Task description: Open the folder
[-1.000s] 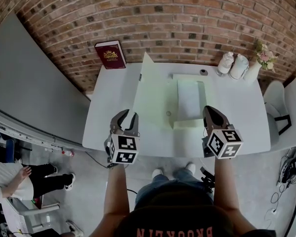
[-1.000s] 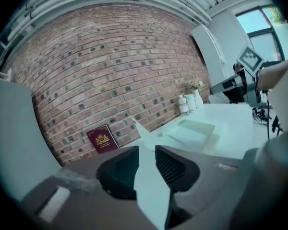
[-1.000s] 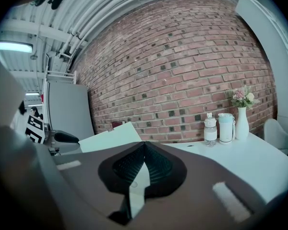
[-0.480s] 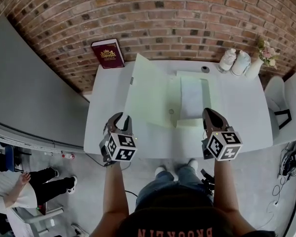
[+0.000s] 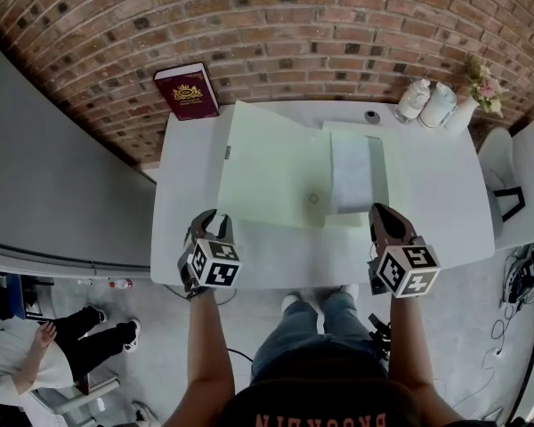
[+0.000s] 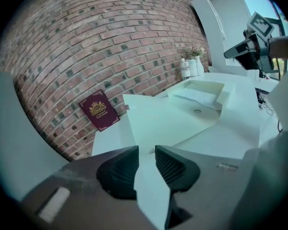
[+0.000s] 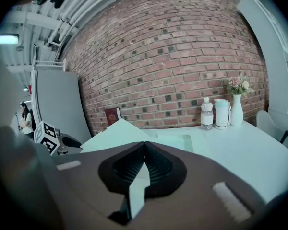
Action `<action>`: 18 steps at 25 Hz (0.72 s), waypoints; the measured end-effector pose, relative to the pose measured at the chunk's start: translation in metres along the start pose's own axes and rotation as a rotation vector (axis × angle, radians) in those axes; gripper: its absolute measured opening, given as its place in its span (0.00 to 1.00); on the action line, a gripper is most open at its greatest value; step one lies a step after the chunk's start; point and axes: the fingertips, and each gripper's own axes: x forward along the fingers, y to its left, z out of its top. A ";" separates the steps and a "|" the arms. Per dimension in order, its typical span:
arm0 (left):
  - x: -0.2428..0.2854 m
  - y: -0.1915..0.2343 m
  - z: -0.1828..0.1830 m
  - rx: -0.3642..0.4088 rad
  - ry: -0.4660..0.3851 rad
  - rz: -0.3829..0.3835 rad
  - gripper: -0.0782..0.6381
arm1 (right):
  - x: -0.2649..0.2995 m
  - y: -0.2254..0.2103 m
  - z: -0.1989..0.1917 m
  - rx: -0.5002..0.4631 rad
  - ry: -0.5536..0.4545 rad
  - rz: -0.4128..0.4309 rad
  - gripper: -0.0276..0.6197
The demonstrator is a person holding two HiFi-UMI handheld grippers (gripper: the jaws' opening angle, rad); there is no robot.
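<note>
Just ahead of the jaws, the pale green paper folder (image 5: 276,176) is laid open on the white table (image 5: 427,194), so the left gripper (image 5: 215,225) is held parted and empty and the right gripper (image 5: 380,213) closed on nothing.

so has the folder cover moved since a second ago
Yes. The folder cover has swung down and to the left, toward the red book side of the table. It stood steeply before and now lies much flatter.
</note>
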 end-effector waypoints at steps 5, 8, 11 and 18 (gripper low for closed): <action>0.021 -0.002 -0.021 -0.013 0.041 -0.036 0.25 | 0.005 0.002 -0.011 -0.009 0.033 -0.010 0.04; 0.034 -0.006 -0.034 -0.017 0.065 -0.065 0.24 | 0.008 0.005 -0.020 -0.017 0.052 -0.012 0.04; 0.045 -0.010 -0.044 -0.019 0.092 -0.083 0.24 | 0.014 0.008 -0.029 -0.032 0.076 -0.008 0.04; 0.064 -0.016 -0.060 -0.038 0.126 -0.131 0.24 | 0.031 0.019 -0.055 -0.079 0.138 0.002 0.04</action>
